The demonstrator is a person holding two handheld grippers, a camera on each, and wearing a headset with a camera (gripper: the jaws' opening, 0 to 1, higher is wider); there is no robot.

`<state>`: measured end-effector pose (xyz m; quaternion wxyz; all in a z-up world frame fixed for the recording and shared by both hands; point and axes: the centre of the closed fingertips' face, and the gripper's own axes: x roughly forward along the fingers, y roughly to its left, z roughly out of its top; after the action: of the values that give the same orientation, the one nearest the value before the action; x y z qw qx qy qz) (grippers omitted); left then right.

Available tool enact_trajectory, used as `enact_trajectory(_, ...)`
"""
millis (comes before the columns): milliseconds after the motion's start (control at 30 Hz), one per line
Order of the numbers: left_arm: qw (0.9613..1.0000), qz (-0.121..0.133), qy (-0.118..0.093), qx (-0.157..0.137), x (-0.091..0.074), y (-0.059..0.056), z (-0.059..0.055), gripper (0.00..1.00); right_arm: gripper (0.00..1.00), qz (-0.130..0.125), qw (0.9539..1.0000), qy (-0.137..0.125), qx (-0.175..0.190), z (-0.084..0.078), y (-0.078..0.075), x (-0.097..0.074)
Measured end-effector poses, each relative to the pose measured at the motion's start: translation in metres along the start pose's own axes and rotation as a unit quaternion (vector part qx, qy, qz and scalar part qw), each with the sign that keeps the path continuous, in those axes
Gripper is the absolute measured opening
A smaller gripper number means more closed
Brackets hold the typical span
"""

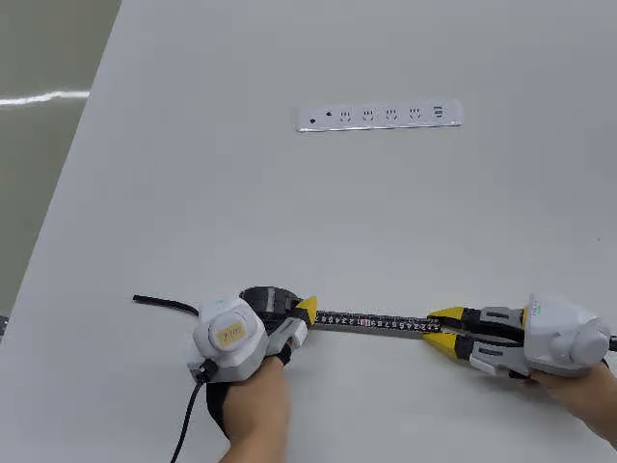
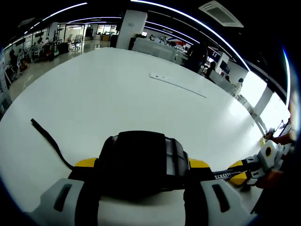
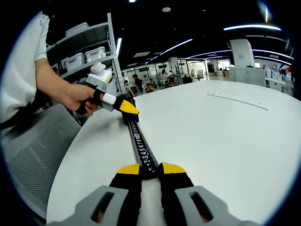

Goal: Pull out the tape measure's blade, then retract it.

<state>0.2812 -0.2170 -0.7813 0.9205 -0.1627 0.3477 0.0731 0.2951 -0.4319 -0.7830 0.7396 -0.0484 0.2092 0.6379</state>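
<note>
The white table (image 1: 289, 212) carried a white power strip (image 1: 379, 116), which lay flat in the far part of it. The tape measure case (image 1: 265, 299) – black and rounded – sat on the table well apart from the power strip, on the near side of it and to the left in the head view. The left gripper (image 1: 294, 313) was clamped on this case: in the left gripper view its two yellow tips stood on both sides of the black body and pressed against it. A hand (image 1: 255, 405) held this gripper from below.

From the case the blade (image 1: 376, 322) was drawn out along the table, about parallel to the power strip and on the near side of it. It was dark, with light numbers printed on it. The right gripper (image 1: 442, 328) had its jaws closed on the free end of the blade; in the right gripper view the yellow tips met over the strip with almost no gap. This end was near the table edge, below the right end of the power strip in the head view.

A thin black strap (image 1: 164, 304) ran from the case to the side away from the blade – it lay loose on the table, further left than the power strip.
</note>
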Motion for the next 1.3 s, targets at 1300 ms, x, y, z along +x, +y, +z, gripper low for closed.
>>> enact_trajectory(1300, 1.0000, 0.000, 0.001, -0.002, 0.000, 0.001, 0.000, 0.71, 0.14, 0.026, 0.9996, 0.003, -0.006, 0.014, 0.012, 0.041)
